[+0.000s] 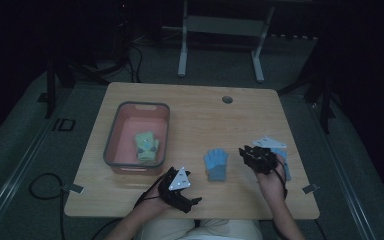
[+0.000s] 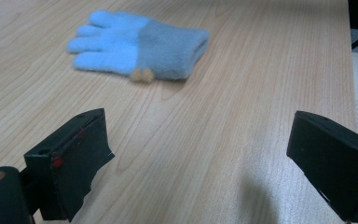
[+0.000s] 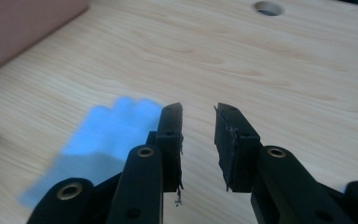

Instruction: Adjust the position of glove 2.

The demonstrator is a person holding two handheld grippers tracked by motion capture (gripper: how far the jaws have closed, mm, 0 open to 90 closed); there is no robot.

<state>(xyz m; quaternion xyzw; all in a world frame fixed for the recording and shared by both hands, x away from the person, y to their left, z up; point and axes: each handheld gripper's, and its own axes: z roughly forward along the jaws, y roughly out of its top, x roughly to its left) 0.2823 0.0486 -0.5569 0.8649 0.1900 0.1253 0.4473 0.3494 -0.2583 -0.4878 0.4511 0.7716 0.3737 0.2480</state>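
- You are sorting gloves into the bin: a green glove already lies inside it, and a blue glove lies flat on the table, between your two hands.
- Your right gripper is just beside the blue glove, on its right. Its jaws stand a little apart with nothing between them, so the glove is not held.
- Your left gripper is near the front edge, jaws wide open and empty, pointing toward the glove.
- Next, I think one gripper must come down over the glove, close on the fabric, then carry it to the bin at the left.
- Another pale blue thing lies under your right hand; I cannot tell what it is.
- The table is light wood with a round hole near the far edge. The room is dark, with grey floor and a white frame behind.
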